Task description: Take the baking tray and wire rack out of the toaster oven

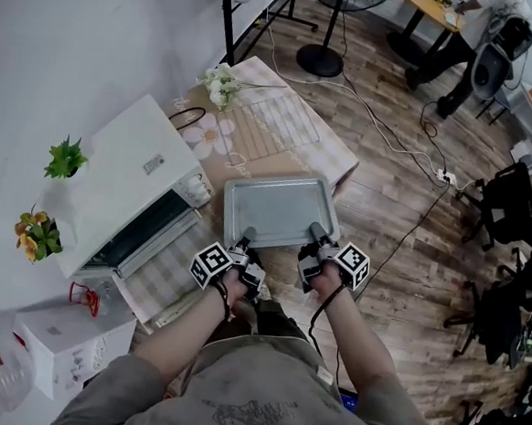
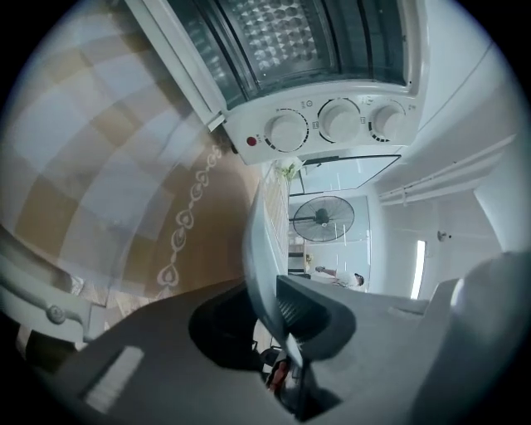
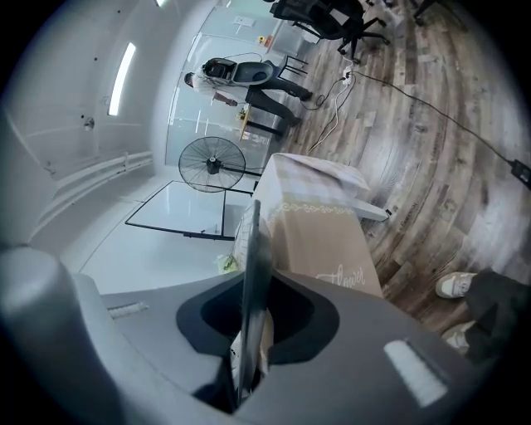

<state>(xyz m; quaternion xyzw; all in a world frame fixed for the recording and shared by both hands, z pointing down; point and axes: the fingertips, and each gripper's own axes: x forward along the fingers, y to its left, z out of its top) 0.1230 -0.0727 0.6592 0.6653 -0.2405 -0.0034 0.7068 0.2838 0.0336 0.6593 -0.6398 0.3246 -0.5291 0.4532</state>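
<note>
both tools clamp baking tray rim, beside toaster oven.

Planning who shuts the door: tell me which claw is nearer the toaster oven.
Left. The left claw grips the baking tray at its near edge, on the side by the toaster oven; the right claw grips the same edge farther away.

Oven sits on the left side of the table, open door facing the tray. Tray's right of it, at the table's near end, its near edge pinched by the left hand-held gripper and the right hand-held gripper. Rack lies on the table behind the tray, flowers beyond that.
</note>
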